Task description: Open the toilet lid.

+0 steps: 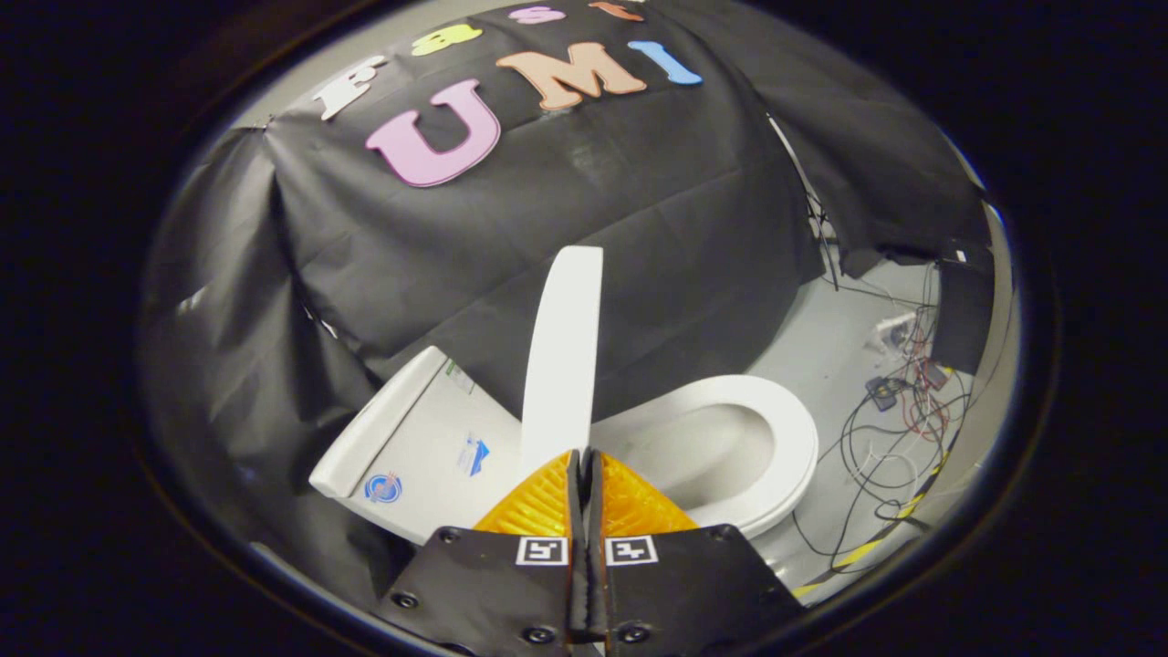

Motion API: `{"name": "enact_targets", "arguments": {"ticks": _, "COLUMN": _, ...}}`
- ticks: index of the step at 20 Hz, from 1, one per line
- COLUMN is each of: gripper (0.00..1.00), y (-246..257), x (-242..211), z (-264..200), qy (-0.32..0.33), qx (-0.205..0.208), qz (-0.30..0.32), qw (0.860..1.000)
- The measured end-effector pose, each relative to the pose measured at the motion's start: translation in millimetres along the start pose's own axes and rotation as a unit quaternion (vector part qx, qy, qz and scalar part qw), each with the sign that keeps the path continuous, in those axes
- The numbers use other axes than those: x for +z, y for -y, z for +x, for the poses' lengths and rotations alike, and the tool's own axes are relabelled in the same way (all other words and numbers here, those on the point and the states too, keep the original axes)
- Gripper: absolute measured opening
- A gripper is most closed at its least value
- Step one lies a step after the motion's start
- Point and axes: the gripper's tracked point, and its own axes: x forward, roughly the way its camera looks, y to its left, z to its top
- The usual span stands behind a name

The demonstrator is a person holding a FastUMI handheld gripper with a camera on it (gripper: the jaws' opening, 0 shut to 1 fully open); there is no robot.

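Observation:
A white toilet stands ahead, seen from the side. Its lid [566, 347] is raised upright, edge on to me, rising from just beyond my fingertips. To the left of the lid is the white tank [420, 438], with stickers on its side. To the right, the seat ring [789, 438] lies flat over the open bowl [693, 456]. My gripper [581, 454] is shut, its two fingers pressed together with nothing between them. The tips sit right at the lid's lower edge; I cannot tell whether they touch it.
Black cloth [547, 228] hangs behind and to the left of the toilet. On the grey floor to the right lie tangled cables [899, 429] and small electrical boxes. A yellow-and-black tape strip [876, 547] runs along the floor near the seat.

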Motion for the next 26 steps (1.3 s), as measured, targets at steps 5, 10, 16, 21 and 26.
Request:
{"name": "enact_targets", "arguments": {"ticks": 5, "gripper": 0.01, "y": -4.2, "x": -0.5, "z": 0.8, "qy": 0.010, "qx": 0.009, "qz": -0.041, "qw": 0.999}}
{"name": "enact_targets", "arguments": {"ticks": 10, "gripper": 0.01, "y": -5.1, "x": 2.5, "z": -2.6, "qy": 0.015, "qx": 0.006, "qz": -0.082, "qw": 0.996}}
{"name": "enact_targets", "arguments": {"ticks": 16, "gripper": 0.01, "y": -23.2, "x": 6.8, "z": -0.3, "qy": 0.039, "qx": 0.004, "qz": -0.115, "qw": 0.993}}
{"name": "enact_targets", "arguments": {"ticks": 21, "gripper": 0.01, "y": -38.5, "x": 9.9, "z": -0.8, "qy": 0.057, "qx": -0.002, "qz": -0.163, "qw": 0.985}}
{"name": "enact_targets", "arguments": {"ticks": 26, "gripper": 0.01, "y": -55.0, "x": 10.4, "z": -1.0, "qy": 0.082, "qx": -0.006, "qz": -0.183, "qw": 0.980}}
